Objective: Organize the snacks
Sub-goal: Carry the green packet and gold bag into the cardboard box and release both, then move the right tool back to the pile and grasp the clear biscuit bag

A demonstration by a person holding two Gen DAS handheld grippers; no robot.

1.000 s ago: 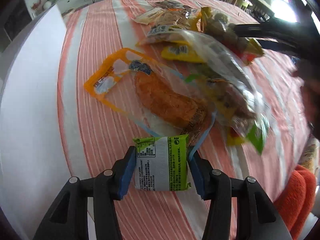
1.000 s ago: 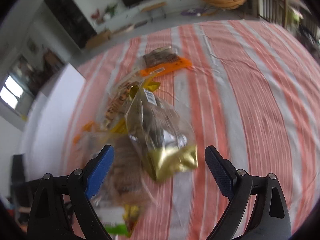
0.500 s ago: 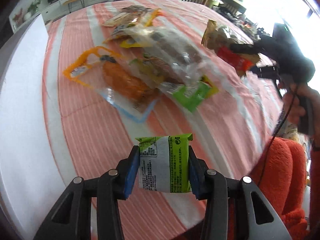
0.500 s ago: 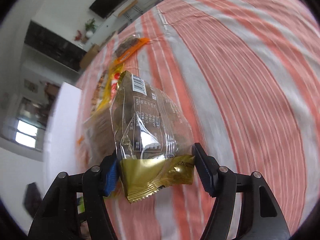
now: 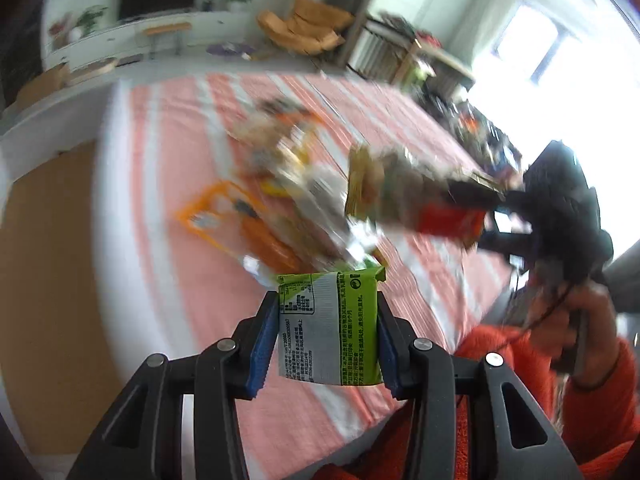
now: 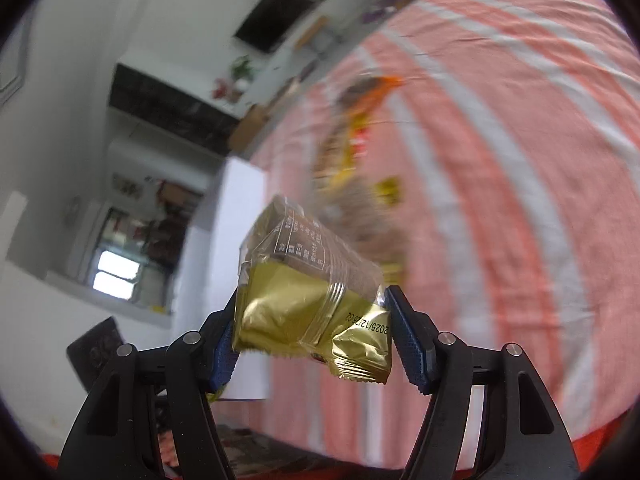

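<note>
The left gripper (image 5: 328, 336) was clamped on a small green-and-white snack packet (image 5: 330, 328), its blue pads pressed against both sides, low in the centre of the left wrist view and lifted clear of the striped pink-and-white tablecloth (image 5: 168, 208). The right gripper (image 6: 310, 332) had its jaws closed about halfway on a gold-and-clear cake packet (image 6: 312, 300), which sat pinched between the pads at lower centre of the right wrist view. From the left wrist view that same packet showed at centre right, above the cloth. A blurred heap of other snack bags (image 5: 276, 184) lay mid-frame on the cloth, an orange-edged pouch (image 5: 236, 224) at its left. An orange sleeve (image 5: 560, 384) filled the lower right.
</note>
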